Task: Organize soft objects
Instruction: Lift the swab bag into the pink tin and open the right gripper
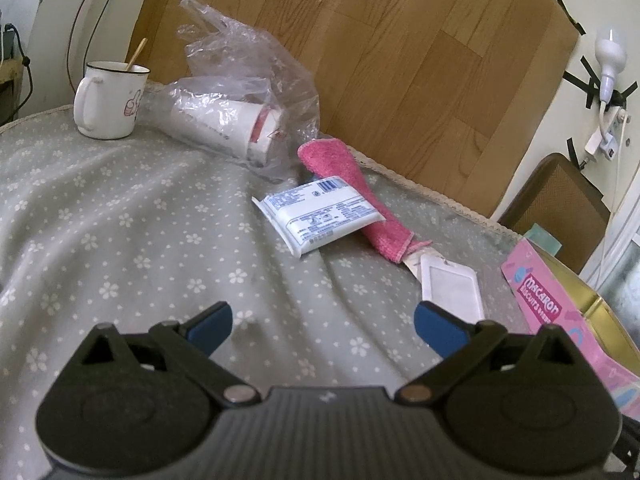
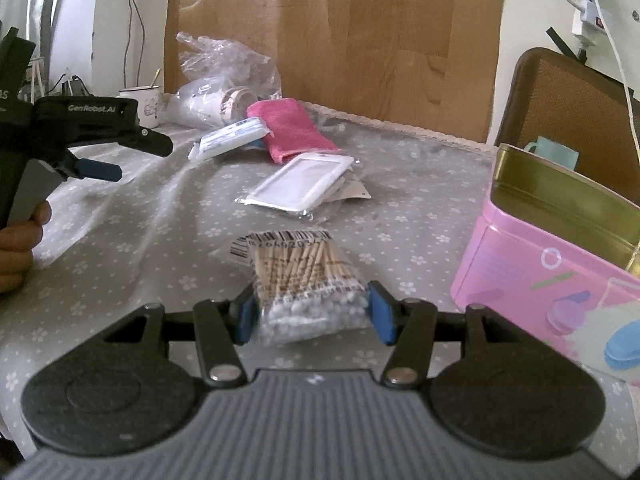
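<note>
My right gripper (image 2: 314, 316) is shut on a clear bag of cotton swabs (image 2: 304, 280), gripping its near end just above the grey flowered cloth. My left gripper (image 1: 322, 326) is open and empty, low over the cloth; it also shows at the left of the right wrist view (image 2: 100, 170). Ahead of it lie a white tissue pack (image 1: 320, 216) leaning on a pink towel (image 1: 360, 196), and a white card holder (image 1: 450, 286). The open pink tin (image 2: 556, 264) stands at the right.
A white mug (image 1: 108, 98) with a stick stands at the back left. A plastic bag holding paper cups (image 1: 240, 112) lies beside it. A wooden board (image 1: 400, 60) leans behind the table. A brown chair (image 2: 576, 108) is at the right.
</note>
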### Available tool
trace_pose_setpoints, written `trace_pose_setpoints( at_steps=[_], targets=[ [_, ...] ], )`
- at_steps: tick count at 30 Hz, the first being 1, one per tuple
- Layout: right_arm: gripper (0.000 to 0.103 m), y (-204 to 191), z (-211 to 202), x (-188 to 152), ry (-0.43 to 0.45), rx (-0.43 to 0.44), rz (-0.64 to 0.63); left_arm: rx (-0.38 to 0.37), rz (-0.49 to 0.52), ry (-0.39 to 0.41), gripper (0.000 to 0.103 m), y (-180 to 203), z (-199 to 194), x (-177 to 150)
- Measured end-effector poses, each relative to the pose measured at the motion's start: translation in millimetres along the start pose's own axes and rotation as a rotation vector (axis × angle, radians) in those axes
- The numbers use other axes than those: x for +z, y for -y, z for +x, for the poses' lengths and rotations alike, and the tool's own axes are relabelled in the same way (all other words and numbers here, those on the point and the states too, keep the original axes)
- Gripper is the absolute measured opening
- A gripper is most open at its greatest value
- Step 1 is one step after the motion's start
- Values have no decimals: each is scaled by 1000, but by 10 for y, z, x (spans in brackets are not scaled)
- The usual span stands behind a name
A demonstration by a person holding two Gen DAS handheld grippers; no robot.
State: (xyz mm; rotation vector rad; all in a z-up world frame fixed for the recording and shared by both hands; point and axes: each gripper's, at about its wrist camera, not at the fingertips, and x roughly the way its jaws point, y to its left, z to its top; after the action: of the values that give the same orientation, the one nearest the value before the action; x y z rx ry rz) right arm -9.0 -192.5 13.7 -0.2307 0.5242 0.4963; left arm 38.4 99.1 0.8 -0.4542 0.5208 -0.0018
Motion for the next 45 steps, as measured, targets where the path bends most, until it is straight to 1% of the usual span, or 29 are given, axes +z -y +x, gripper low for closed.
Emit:
trace_pose_setpoints(
  at_steps=[11,30,36,42,45],
  targets=[
    [59,-21,4,1,3,-19,-14,-2,-1,0,101,2,-7,1],
    [59,7,7,8,1,-15,-11,-1,-1,0,101,2,-2,1],
    [58,5,26,16,-18,-14,-16,-7,5,-5,101,14,8,-8],
    [57,-75,-33,-10,-32,0,-46,-43,48,-45,101,69,64,-11],
    [57,-85,-119,-58,-41,18,-23,-81,77,-95,100,108,104,-18]
  ],
)
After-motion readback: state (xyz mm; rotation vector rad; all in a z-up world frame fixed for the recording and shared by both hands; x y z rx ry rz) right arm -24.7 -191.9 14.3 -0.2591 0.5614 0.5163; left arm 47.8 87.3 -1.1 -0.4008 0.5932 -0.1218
